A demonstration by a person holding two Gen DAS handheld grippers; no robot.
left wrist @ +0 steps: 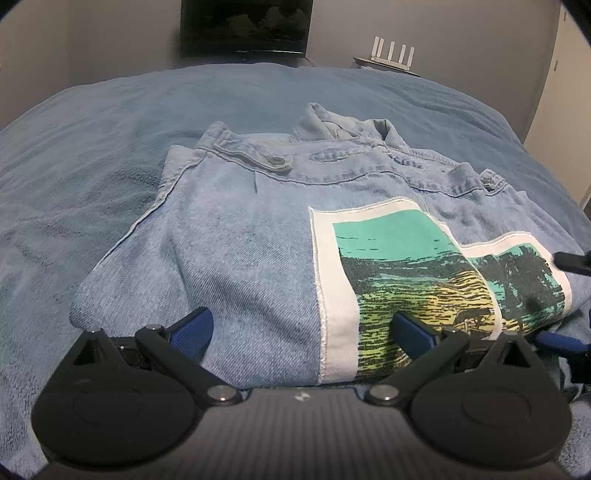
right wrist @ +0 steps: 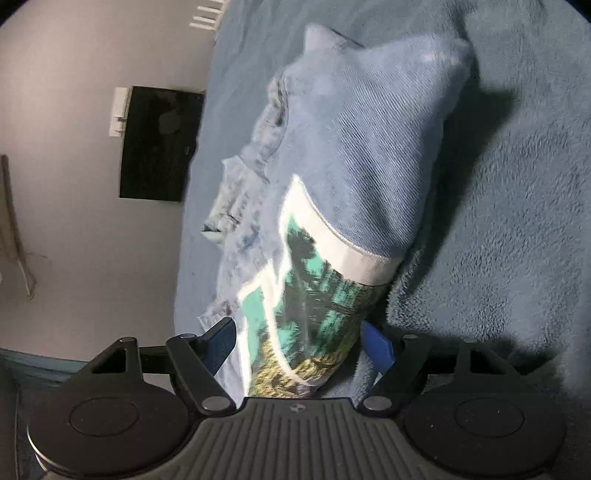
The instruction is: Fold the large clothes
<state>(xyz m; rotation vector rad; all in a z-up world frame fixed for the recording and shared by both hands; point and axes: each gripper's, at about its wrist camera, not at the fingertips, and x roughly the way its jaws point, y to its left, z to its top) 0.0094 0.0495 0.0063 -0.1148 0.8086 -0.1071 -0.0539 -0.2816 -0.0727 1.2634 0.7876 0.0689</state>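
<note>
A light blue denim jacket (left wrist: pixel 258 229) with a green and yellow landscape patch (left wrist: pixel 399 266) lies folded on the bed. My left gripper (left wrist: pixel 301 332) is open, its blue pads (left wrist: pixel 192 328) set wide over the jacket's near edge. In the right wrist view the jacket (right wrist: pixel 362 155) is seen tilted, with the patch (right wrist: pixel 310 317) between the pads of my right gripper (right wrist: pixel 303 343), which stand apart on either side of the fabric. The right gripper's tips also show in the left wrist view (left wrist: pixel 565 302) at the jacket's right edge.
A blue fleece blanket (left wrist: pixel 110 147) covers the bed. A dark screen (left wrist: pixel 243 27) hangs on the far wall, with a white router (left wrist: pixel 391 55) beside it. A pale door (left wrist: pixel 561 92) stands at the right.
</note>
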